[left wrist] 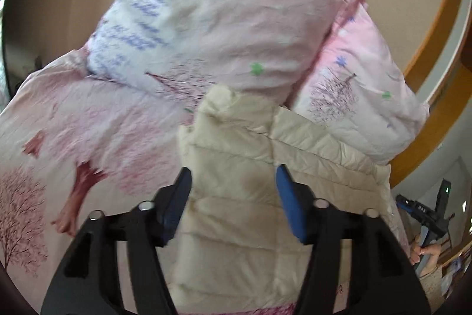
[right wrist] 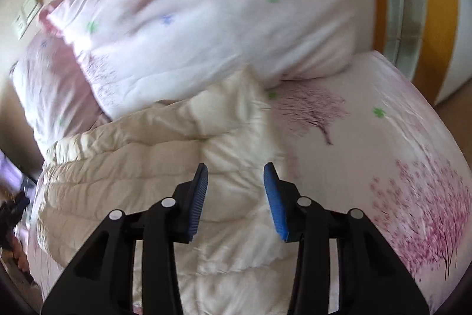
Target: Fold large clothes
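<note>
At the bottom of each view, the left gripper (left wrist: 233, 191) and right gripper (right wrist: 235, 191) hold their jaws apart, gripping nothing, over the cream puffer jacket (left wrist: 236, 214) lying mid-frame on the pink tree-print bed (left wrist: 73, 120), pillows (left wrist: 221, 14) above.

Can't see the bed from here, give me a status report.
Left tongs and right tongs open, empty. Cream jacket on bedsheet. Pillow crowds its top.

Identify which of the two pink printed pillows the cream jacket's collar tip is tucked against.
The front pillow, lying over the back pillow; the cream jacket pokes its collar under the front one's lower edge.
</note>
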`<state>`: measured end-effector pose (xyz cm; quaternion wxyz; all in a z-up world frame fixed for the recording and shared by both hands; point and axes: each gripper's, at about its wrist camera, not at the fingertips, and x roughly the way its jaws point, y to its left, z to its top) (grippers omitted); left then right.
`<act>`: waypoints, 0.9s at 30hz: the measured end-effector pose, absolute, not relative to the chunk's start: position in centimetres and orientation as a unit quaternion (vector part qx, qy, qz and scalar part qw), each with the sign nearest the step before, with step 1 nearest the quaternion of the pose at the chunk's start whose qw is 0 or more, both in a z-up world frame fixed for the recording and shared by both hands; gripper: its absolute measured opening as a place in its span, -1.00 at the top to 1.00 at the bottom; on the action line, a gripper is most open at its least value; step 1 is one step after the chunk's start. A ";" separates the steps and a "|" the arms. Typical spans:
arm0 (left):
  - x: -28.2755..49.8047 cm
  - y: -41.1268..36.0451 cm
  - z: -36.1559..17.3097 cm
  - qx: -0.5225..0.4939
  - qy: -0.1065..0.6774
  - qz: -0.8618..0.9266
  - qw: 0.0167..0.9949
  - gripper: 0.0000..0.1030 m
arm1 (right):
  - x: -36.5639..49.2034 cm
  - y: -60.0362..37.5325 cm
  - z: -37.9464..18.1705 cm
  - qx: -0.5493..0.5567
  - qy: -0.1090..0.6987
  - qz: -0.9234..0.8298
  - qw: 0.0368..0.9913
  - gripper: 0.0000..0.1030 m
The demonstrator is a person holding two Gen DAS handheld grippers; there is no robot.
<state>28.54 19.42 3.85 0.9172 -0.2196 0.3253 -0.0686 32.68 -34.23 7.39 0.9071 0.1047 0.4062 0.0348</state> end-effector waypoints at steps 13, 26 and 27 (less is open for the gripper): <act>32.7 18.5 -1.1 -0.234 0.434 -0.058 0.868 -0.09 | 37.0 -34.9 3.2 0.156 0.517 0.034 0.841 -0.09; 30.8 24.5 -2.2 -0.340 0.441 -0.092 0.825 -0.28 | 34.4 -42.4 1.5 0.285 0.521 0.070 0.802 -0.54; 31.0 24.3 -2.7 -0.344 0.451 -0.099 0.818 -0.28 | 34.6 -42.1 0.9 0.288 0.528 0.072 0.796 -0.54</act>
